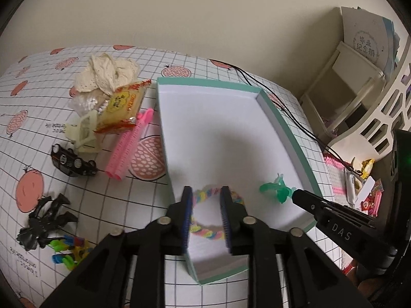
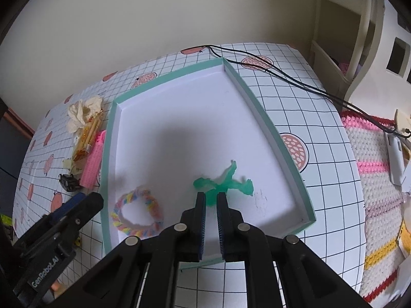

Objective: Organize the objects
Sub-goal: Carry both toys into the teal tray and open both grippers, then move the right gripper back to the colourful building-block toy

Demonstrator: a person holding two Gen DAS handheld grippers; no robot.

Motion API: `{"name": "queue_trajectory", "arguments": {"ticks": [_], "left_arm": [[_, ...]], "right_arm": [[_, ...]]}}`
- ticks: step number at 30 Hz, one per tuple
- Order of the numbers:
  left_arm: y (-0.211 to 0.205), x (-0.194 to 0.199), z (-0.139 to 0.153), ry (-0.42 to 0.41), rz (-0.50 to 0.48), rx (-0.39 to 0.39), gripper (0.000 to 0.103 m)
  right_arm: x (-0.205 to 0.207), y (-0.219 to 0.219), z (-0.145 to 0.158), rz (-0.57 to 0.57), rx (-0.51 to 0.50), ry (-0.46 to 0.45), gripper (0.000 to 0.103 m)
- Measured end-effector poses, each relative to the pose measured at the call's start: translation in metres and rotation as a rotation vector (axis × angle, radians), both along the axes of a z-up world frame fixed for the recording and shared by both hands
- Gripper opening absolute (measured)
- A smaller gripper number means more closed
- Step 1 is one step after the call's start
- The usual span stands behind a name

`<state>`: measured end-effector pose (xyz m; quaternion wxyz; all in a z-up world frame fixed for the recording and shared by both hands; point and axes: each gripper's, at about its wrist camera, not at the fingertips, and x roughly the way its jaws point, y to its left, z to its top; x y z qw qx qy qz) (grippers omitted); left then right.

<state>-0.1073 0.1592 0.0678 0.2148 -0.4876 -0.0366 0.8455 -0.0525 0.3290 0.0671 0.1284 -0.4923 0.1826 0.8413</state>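
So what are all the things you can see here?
box: one, white with green rim, on the checked table
braided ring: one, rainbow, in box
toy figure: one, green, in box
hair roller: one, pink, left of box
snack packet: one, yellow
lace cloth: one, cream
toy car: one, black
cable: black, behind box
left tongs: open over ring
right tongs: shut on toy figure

In the right wrist view we see the bracelet (image 2: pixel 137 211) lower left in the tray (image 2: pixel 269 128), the figurine (image 2: pixel 226 183) to its right
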Motion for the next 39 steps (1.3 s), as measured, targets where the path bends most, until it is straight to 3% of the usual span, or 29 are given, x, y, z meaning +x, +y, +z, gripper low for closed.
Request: {"name": "queue_trajectory", "arguments": {"ticks": [1, 3, 7, 8, 11, 13, 17, 20, 23, 39], "left_arm": [[-0.001, 0.000, 0.001, 0.005, 0.004, -0.009, 0.045], [-0.005, 0.002, 0.002, 0.019, 0.014, -0.030, 0.052], [-0.014, 0.001, 0.003, 0.012, 0.038, -0.038, 0.055], [-0.015, 0.001, 0.003, 0.011, 0.043, -0.041, 0.057], [-0.021, 0.001, 0.003, 0.017, 0.063, -0.045, 0.069], [-0.022, 0.000, 0.003, 0.025, 0.070, -0.050, 0.080], [-0.026, 0.001, 0.003, 0.040, 0.080, -0.071, 0.089], [-0.028, 0.001, 0.005, 0.051, 0.092, -0.072, 0.095], [-0.031, 0.001, 0.005, 0.059, 0.103, -0.073, 0.100], [-0.047, -0.001, 0.012, 0.081, 0.145, -0.076, 0.103]], "right_arm": [[0.000, -0.001, 0.000, 0.002, 0.003, -0.001, 0.014], [0.000, -0.004, 0.001, 0.011, 0.007, -0.004, 0.029], [0.001, -0.008, 0.002, 0.014, 0.017, -0.001, 0.037], [0.001, -0.008, 0.002, 0.012, 0.014, -0.001, 0.043], [0.001, -0.008, 0.001, 0.008, 0.019, -0.002, 0.062], [0.002, -0.008, 0.001, 0.005, 0.025, -0.002, 0.066], [0.003, -0.007, -0.001, -0.002, 0.023, -0.004, 0.078], [0.003, -0.007, -0.003, -0.003, 0.032, -0.013, 0.082], [0.003, -0.007, -0.004, -0.002, 0.038, -0.014, 0.101], [0.002, -0.016, -0.002, 0.010, 0.053, -0.006, 0.103]]}}
